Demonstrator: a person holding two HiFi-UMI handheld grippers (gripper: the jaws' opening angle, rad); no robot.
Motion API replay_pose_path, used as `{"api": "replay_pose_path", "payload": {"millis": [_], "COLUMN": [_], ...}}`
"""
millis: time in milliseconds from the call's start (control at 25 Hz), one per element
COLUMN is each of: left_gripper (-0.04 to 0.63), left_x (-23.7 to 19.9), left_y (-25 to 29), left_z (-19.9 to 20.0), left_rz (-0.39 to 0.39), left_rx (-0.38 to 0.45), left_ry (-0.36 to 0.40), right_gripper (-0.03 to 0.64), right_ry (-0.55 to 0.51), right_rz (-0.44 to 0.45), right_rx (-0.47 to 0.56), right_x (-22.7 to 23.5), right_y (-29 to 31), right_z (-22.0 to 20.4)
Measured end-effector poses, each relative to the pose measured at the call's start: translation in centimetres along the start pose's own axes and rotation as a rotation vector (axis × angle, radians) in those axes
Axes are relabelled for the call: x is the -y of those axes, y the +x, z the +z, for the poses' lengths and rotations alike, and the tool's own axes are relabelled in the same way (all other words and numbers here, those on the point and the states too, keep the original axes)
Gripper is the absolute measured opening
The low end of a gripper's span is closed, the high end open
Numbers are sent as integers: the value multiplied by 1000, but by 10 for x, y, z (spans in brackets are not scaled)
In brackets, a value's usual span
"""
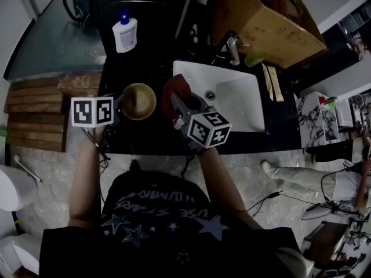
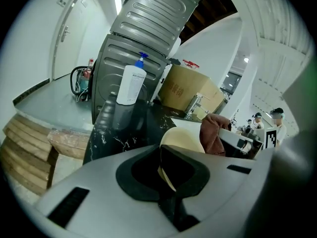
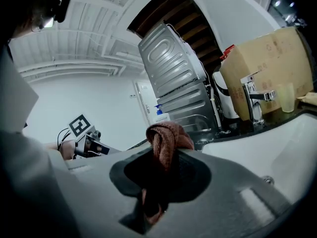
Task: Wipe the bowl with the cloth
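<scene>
Right gripper (image 1: 177, 102) holds cloth (image 1: 177, 87) beside bowl (image 1: 139, 101) at sink (image 1: 237, 96) edge, bottle (image 1: 124, 33) behind.

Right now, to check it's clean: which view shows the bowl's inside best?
Head view: the bowl shows its whole inside from above. The left gripper view gives only part of its pale outside, close up; the right gripper view doesn't show it.

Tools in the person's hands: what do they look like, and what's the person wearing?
The left tool and right tool each have a grey body, black jaw lining and a white cube with black square markers. Dark cables trail below them. The person wears a black short-sleeved T-shirt printed with stars.
</scene>
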State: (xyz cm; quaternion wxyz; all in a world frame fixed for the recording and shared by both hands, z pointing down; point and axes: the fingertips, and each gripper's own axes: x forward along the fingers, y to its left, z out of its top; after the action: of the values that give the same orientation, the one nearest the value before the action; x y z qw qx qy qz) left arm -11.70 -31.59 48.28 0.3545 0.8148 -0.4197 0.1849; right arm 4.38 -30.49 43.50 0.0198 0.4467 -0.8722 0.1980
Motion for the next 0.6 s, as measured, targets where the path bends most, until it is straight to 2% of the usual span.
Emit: {"api": "replay_pose_path", "payload": {"millis": [280,600], "left_gripper": [18,20], "left_x": [-5,2], "left_y": [8,8], "left_z": [-3,-2], "left_rz": [-1,-19], "left_rx": [-27,-20], "left_ry": [-12,64], "right_gripper": [69,69], "right_ry": [5,16], "right_rz": [-3,-11], "right_rx": [-3,-1], "right_x": [1,4], "right_y": [2,4], "right_z": [0,0]}}
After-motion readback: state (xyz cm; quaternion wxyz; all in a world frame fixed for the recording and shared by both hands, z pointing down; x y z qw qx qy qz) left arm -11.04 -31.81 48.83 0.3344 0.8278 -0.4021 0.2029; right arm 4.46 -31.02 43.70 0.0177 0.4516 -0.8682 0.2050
